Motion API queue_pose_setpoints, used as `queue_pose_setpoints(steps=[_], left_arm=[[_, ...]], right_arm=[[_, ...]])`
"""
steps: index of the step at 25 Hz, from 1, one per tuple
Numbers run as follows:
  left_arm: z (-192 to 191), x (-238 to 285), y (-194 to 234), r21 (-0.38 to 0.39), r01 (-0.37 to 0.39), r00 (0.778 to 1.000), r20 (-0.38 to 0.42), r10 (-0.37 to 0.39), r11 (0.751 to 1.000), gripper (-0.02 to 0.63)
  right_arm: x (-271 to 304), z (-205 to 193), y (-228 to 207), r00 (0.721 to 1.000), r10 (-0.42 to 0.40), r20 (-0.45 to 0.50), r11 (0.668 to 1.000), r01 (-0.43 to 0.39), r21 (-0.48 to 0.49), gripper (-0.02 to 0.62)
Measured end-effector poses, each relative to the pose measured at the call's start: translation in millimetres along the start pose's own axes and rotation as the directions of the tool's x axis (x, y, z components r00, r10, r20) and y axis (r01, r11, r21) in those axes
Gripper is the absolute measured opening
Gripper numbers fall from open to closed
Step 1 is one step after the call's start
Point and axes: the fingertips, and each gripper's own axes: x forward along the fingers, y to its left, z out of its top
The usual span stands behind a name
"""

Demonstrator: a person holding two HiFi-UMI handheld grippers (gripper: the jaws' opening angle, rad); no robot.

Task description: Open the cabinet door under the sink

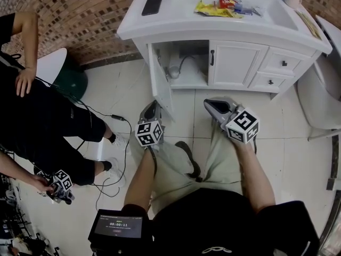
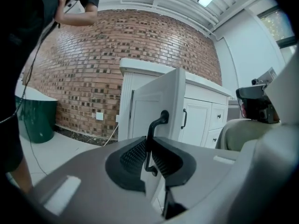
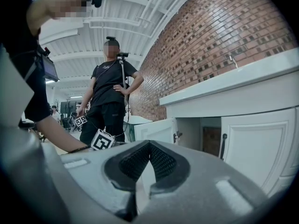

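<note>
The white sink cabinet (image 1: 234, 63) stands ahead; its left door (image 1: 160, 81) is swung out towards me, showing the pipe (image 1: 175, 71) inside. My left gripper (image 1: 152, 108) is at that door's free edge. In the left gripper view the door (image 2: 159, 97) fills the middle, and its black handle (image 2: 156, 122) runs down between the pads of the left gripper (image 2: 148, 143), which is shut on it. My right gripper (image 1: 216, 106) hangs in front of the cabinet, apart from it. In its own view the right gripper (image 3: 149, 146) is shut with nothing in it, beside the open door (image 3: 154, 129).
The right door (image 1: 237, 63) with its black handle (image 1: 212, 57) is closed, with two drawers (image 1: 282, 63) beside it. A phone (image 1: 152, 5) and snack packets (image 1: 221, 8) lie on the counter. A person (image 1: 48, 116) stands at left with cables (image 1: 114, 117) on the floor, near a green bin (image 1: 72, 81).
</note>
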Motion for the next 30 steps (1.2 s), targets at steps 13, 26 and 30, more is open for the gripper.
queue_pose_setpoints(steps=[13, 26, 30], left_arm=[[1.3, -10.2, 41.7, -0.03, -0.095, 0.995, -0.02, 0.094, 0.995, 0.037], [2.0, -12.5, 75.0, -0.037, -0.069, 0.996, -0.067, 0.067, 0.997, 0.043], [2.6, -12.9, 85.4, -0.035, -0.068, 0.995, -0.081, 0.065, 0.997, 0.075]], right_arm=[[8.4, -0.9, 4.4, 1.0, 0.008, -0.009, 1.0, -0.008, 0.001, -0.008], [20.2, -4.3, 10.0, 0.999, 0.013, -0.03, 1.0, -0.013, -0.007, -0.008], [19.7, -5.4, 9.1, 0.999, 0.008, -0.037, 1.0, -0.009, -0.01, -0.008]])
